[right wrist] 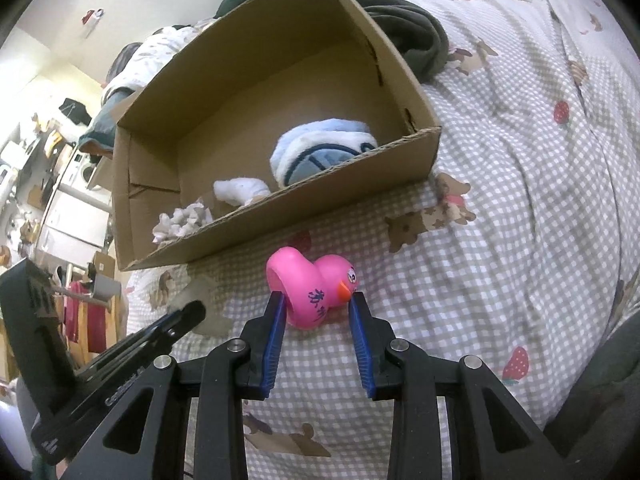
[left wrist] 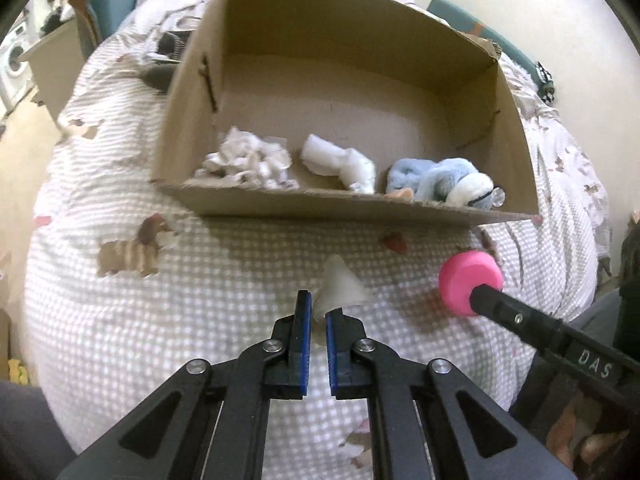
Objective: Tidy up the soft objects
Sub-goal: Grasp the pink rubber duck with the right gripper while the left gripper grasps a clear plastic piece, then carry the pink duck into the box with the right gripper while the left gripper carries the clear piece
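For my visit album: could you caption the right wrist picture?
Right gripper closed on a pink rubber duck above the checked bedspread, near a cardboard box of soft things.

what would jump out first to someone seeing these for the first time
The bright pink rubber duck clamped in the right gripper, just above the checked bedspread. Behind it sits an open cardboard box on the bed, with a blue plush toy and two white soft lumps along its near wall. The left gripper pinches a small white piece.
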